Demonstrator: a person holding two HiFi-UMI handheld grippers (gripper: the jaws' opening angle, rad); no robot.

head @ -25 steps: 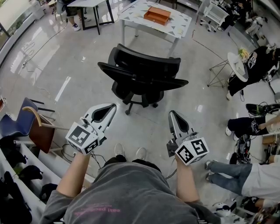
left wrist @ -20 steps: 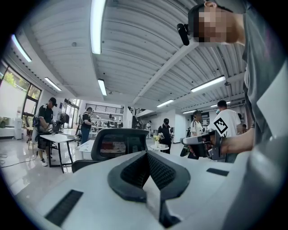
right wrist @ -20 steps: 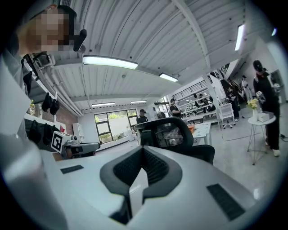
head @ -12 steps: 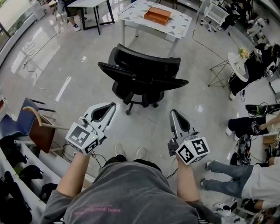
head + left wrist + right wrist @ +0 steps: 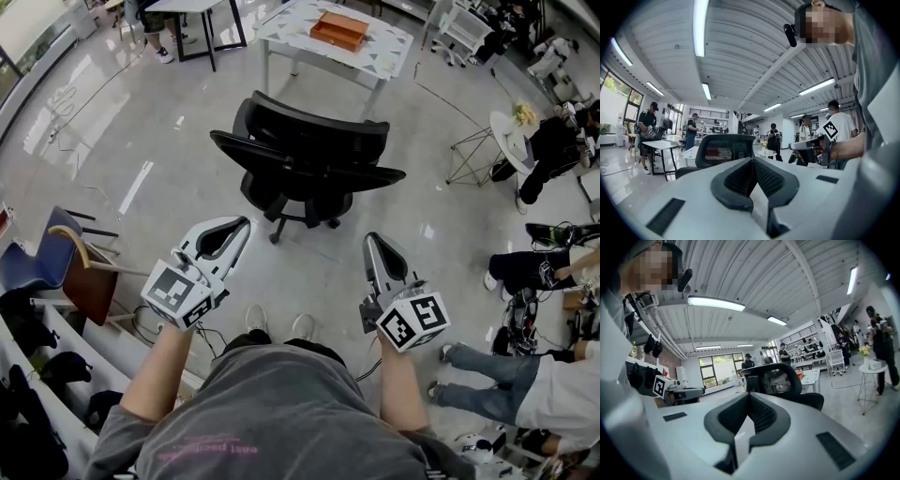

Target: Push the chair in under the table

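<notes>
Left tongs (image 5: 243,224) held out low on the left, tips all but together after just easing open a hair; nothing between them, touching nothing. Right tongs (image 5: 369,240) on the right, jaws closed tip to tip, empty, also touching nothing. Both point level toward the black office chair (image 5: 309,164), which stands on the pale floor (image 5: 141,141) beyond them, well apart from either tip, its mesh back toward the tongs. The chair sits on the near side of the white bench (image 5: 384,52), out in the open, not tucked under. An orange tray (image 5: 339,30) lies on the bench top.
</notes>
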